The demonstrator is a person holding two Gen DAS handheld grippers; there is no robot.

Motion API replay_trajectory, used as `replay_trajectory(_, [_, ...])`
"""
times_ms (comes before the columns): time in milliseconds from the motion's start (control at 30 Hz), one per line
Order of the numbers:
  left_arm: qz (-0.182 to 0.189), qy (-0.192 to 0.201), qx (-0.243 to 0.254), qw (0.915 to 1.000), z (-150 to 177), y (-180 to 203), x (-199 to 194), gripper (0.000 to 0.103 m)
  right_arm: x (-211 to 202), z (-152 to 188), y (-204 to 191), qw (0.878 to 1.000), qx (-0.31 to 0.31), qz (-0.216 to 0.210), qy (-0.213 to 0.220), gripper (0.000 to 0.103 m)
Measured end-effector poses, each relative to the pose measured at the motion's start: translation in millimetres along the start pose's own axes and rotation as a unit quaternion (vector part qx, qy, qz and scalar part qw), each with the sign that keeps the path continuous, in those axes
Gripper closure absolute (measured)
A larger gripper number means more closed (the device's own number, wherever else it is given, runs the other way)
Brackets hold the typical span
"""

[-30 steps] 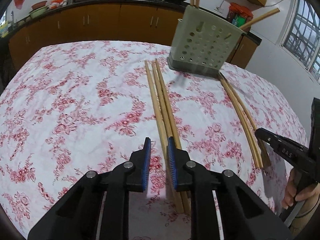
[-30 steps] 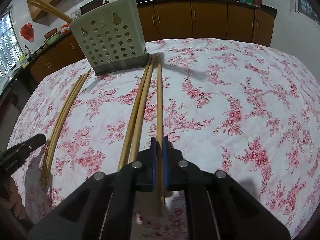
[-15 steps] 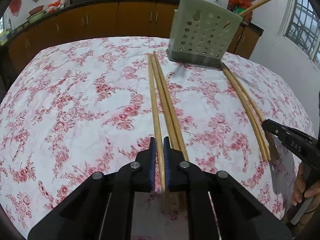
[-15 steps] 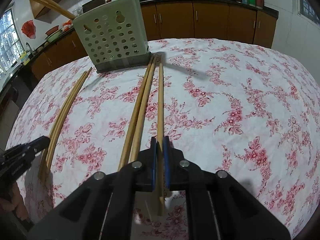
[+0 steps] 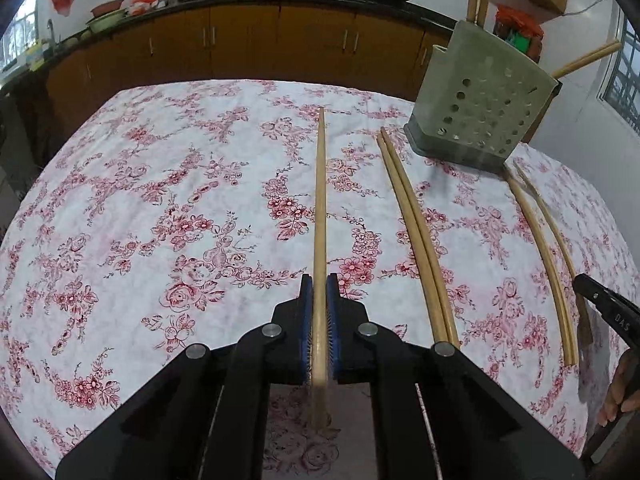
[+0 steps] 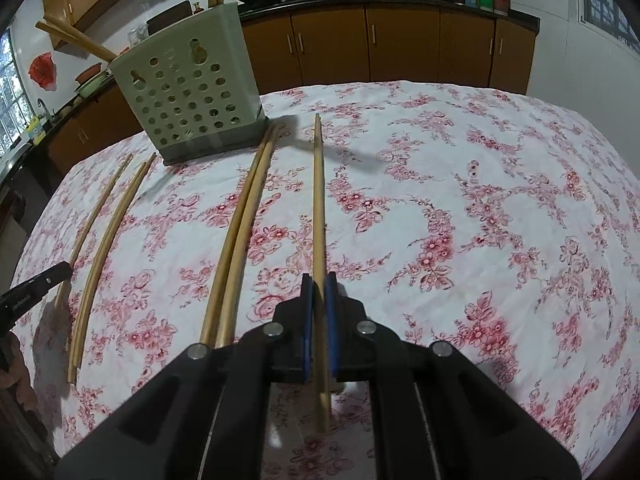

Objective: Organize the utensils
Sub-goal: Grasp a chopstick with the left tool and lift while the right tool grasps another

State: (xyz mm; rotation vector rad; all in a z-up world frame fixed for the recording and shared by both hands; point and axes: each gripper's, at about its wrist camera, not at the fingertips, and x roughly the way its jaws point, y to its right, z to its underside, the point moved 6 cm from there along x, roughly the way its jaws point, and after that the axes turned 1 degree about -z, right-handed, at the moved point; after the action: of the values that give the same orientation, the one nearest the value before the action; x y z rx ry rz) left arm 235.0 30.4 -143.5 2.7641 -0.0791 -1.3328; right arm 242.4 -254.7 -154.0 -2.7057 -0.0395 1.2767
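Note:
My left gripper (image 5: 319,300) is shut on a long wooden chopstick (image 5: 320,208) that points away over the floral tablecloth. My right gripper (image 6: 319,300) is shut on another wooden chopstick (image 6: 318,200) in the same way. A pair of chopsticks (image 5: 414,232) lies to the right of the left one, seen also in the right wrist view (image 6: 240,232). Another pair (image 5: 544,252) lies further right (image 6: 104,240). The green perforated utensil holder (image 5: 480,108) (image 6: 188,92) stands at the far side with chopsticks inside.
The table with its red floral cloth (image 5: 160,200) fills both views. Brown kitchen cabinets (image 5: 240,52) with pans on the counter run behind. A black gripper tip (image 5: 608,312) shows at the right edge, and one (image 6: 32,292) at the left edge.
My left gripper closed on one chopstick and drew it left, away from the other two. The right gripper stayed shut on its chopstick, which has lifted and separated from the pair.

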Motion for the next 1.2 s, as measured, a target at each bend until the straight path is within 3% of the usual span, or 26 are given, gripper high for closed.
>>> replay_trajectory(1200, [0.005, 0.005, -0.007, 1.0, 4.2, -0.5, -4.8, 0.095, -5.3, 8.5, -1.4, 1.0, -0.003, 0.001, 0.006, 0.094])
